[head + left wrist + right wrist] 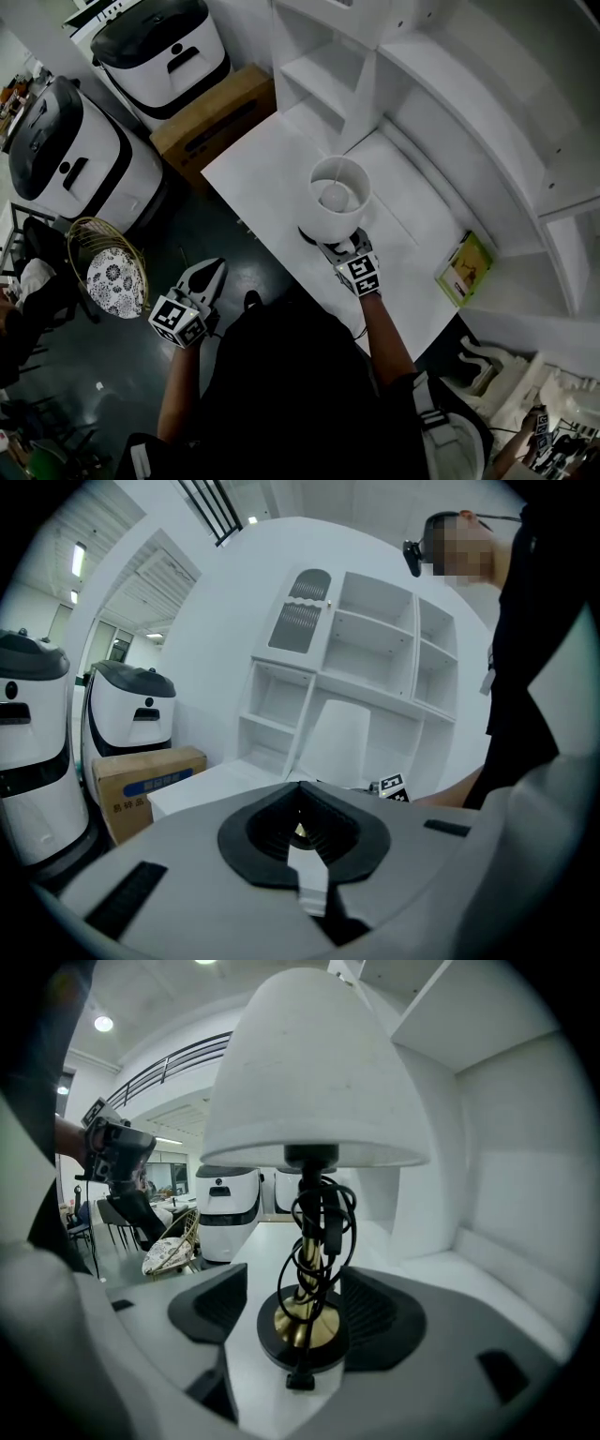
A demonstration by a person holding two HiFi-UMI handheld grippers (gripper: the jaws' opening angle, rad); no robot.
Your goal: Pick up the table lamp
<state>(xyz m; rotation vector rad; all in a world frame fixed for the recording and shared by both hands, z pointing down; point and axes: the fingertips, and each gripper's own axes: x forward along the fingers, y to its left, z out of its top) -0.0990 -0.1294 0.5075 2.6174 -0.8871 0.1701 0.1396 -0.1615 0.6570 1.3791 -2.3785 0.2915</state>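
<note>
Right, here is the white-shaded table lamp with its brass stem and round black base, standing upright near the front edge of the flat white worktop, just in front of the tall white shelf unit. A thin black cord is looped loosely round the stem and hangs down over the base. The right claw is up against the foot of the lamp. In the right gripper view that right claw has its jaws spread wide with the black base sitting between them. There is clear white worktop showing between the base and the pad on the picture's left. The other pad is very close to the base, and whether it touches I cannot tell. The pads are not clamping, so that claw is open around the base. Over on the other side, the left claw hangs off the worktop above the dark floor, well apart from the lamp. In the left gripper view the left claw has its jaws closed tip to tip with nothing in them. A brown cardboard box sits on the floor beyond the worktop's far corner, and a green and yellow booklet lies to the right of the lamp.
</note>
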